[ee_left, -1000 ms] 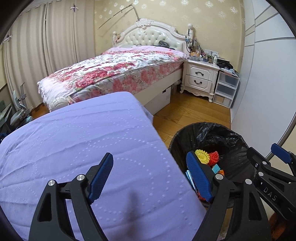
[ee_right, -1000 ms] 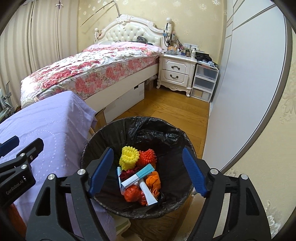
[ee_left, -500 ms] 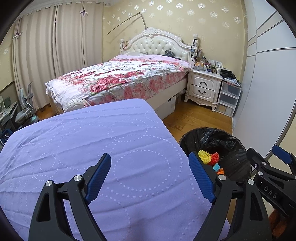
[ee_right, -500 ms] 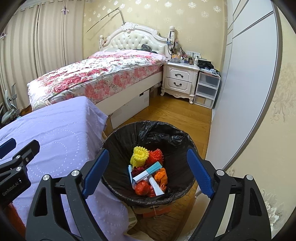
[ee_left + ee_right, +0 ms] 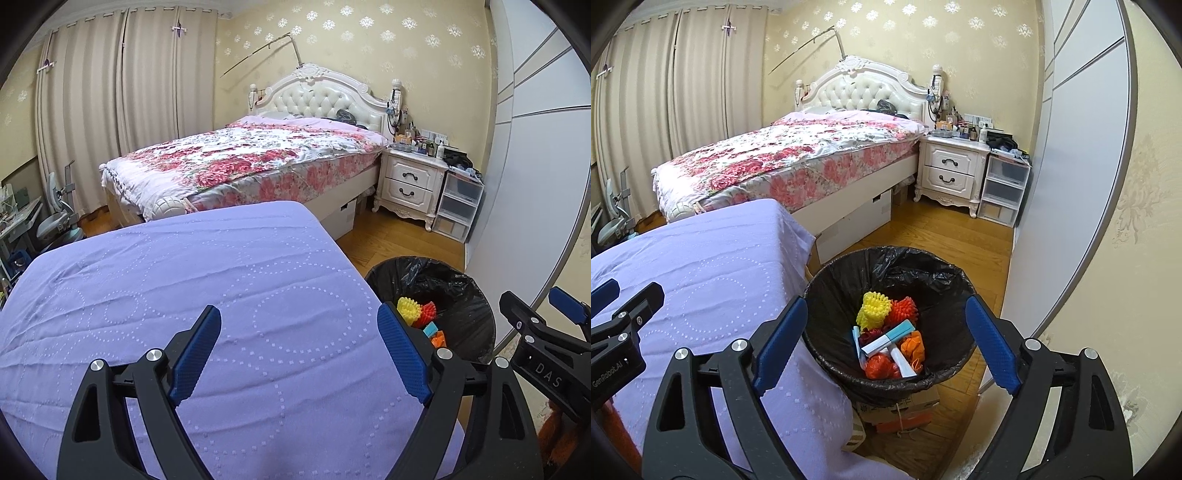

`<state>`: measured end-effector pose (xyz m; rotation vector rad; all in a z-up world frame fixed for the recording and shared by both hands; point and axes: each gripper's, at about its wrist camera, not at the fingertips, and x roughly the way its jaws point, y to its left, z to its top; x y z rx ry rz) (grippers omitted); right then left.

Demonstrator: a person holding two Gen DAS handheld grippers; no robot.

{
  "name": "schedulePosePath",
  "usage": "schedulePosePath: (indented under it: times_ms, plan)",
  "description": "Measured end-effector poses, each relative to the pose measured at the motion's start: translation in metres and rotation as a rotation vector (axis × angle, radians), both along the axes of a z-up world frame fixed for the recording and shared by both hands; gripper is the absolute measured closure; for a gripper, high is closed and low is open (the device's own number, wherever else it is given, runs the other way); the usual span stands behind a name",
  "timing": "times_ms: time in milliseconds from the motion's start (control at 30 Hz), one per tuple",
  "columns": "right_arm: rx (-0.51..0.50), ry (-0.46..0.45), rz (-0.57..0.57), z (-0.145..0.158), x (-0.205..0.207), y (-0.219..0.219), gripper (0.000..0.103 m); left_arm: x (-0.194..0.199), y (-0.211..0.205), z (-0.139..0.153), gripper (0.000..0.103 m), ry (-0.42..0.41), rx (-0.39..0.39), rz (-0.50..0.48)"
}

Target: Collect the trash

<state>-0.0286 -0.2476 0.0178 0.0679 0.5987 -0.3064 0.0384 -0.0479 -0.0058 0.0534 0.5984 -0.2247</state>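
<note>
Jaws wide and empty on both sides: left gripper [image 5: 299, 345] over the lilac-clothed counter [image 5: 184, 280], right gripper [image 5: 886, 328] above the black-lined bin [image 5: 831, 354], its colourful trash [image 5: 888, 339] lying inside.

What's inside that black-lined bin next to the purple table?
In the bin: a yellow spiky ball, a red-orange one, orange crumpled pieces, and white-and-teal tubes. Anything beneath that pile is covered.

Hidden and cut-off parts

In the left wrist view the trash bin [image 5: 465, 295] is partly blocked, its near rim behind the left gripper [image 5: 299, 350]; the right gripper [image 5: 554, 347] runs off the right edge, and the nightstand [image 5: 410, 177] clutter is too small to identify.
</note>
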Motion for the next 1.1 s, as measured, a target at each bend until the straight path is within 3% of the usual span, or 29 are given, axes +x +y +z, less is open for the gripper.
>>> schedulePosePath:
  times_ms: [433,1100]
  plan:
    - [-0.032,-0.009,0.029,0.002,-0.025,0.018,0.016,-0.027,0.012,0.006,0.019,-0.038,-0.005,0.016]
    - [-0.03,-0.03,0.021,0.008,-0.033,0.017,0.016,-0.033,0.016,0.007,0.019,-0.042,-0.011,0.017]
